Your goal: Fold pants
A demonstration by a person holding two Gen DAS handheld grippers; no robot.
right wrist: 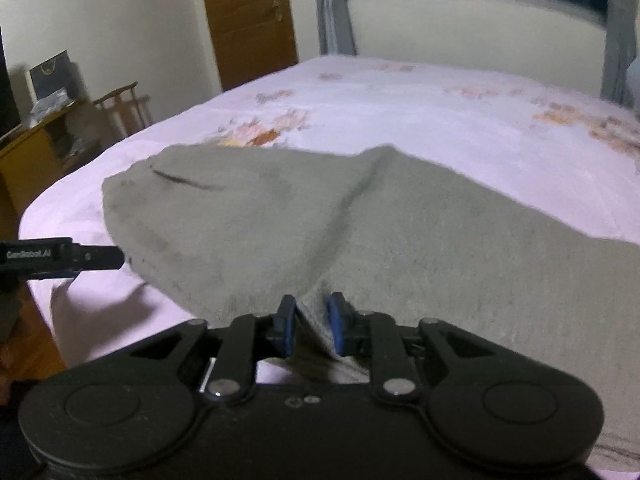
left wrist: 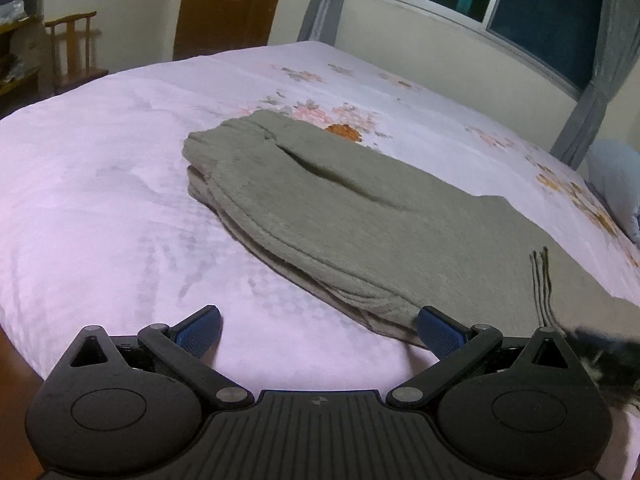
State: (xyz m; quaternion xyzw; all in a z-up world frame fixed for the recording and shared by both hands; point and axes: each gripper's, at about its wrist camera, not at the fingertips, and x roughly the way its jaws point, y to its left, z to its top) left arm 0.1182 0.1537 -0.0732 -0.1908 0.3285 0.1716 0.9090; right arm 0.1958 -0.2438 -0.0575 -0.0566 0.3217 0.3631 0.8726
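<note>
Grey-green fleece pants (left wrist: 360,220) lie on the bed, folded lengthwise, with the waistband at the far left and the legs running off to the right. My left gripper (left wrist: 318,316) is open over the sheet at the pants' near edge; its right pad (left wrist: 438,334) touches that edge and nothing is between the pads. In the right wrist view my right gripper (right wrist: 312,308) is shut on a raised pinch of the pants (right wrist: 320,220), which tents up toward the pads. One black finger of the left gripper (right wrist: 100,258) shows at the left, by the pants' edge.
The bed carries a pink sheet (left wrist: 100,200) with a flower print. A wooden chair (left wrist: 74,50) and a brown door (left wrist: 228,4) stand beyond its far left side. A window (left wrist: 540,4) with grey curtains (left wrist: 588,116) lines the far wall. A pale pillow (left wrist: 616,176) lies at the right.
</note>
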